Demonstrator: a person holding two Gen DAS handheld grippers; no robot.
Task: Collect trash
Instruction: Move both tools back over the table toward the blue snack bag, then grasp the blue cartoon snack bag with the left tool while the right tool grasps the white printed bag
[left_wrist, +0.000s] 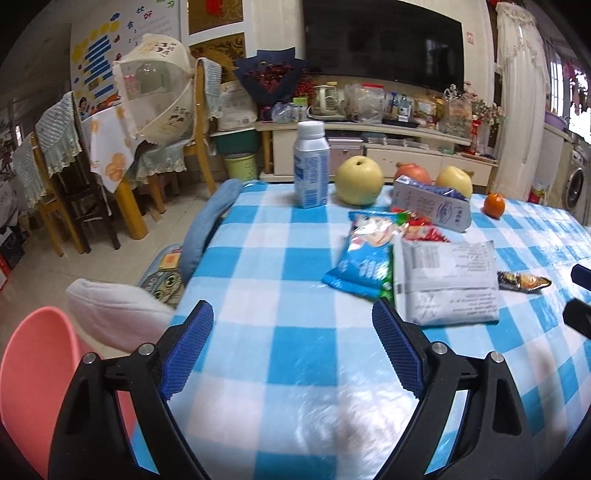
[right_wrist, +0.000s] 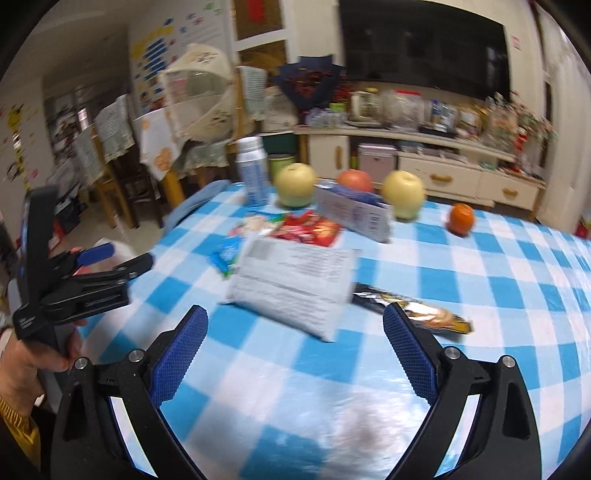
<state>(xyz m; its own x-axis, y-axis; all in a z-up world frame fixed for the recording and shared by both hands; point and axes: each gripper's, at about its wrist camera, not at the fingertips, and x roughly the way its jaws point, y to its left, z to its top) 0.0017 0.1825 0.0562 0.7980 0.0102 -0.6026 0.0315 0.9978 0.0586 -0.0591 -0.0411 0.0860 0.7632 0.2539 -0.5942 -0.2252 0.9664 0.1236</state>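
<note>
Grey mailer pouch (left_wrist: 448, 282) lies flat mid-table on the checked cloth (left_wrist: 280, 266), blue snack bag (left_wrist: 360, 264) touching its left edge. My left gripper (left_wrist: 291, 315) and right gripper (right_wrist: 295, 321) hang wide, empty.

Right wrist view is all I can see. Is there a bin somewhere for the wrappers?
Observer: Yes. The left wrist view shows a round pink plastic tub low down, past the near-left edge of the blue-checked tablecloth.
Operator: What's the blue bit poking out behind the grey plastic mailer?
Observer: A blue-and-white crinkly snack bag. It lies flat along the mailer's left edge.
Operator: Is the left gripper holding anything?
Observer: No. Seen from its own camera, its jaws stand open, with only tablecloth between the pads.
</note>
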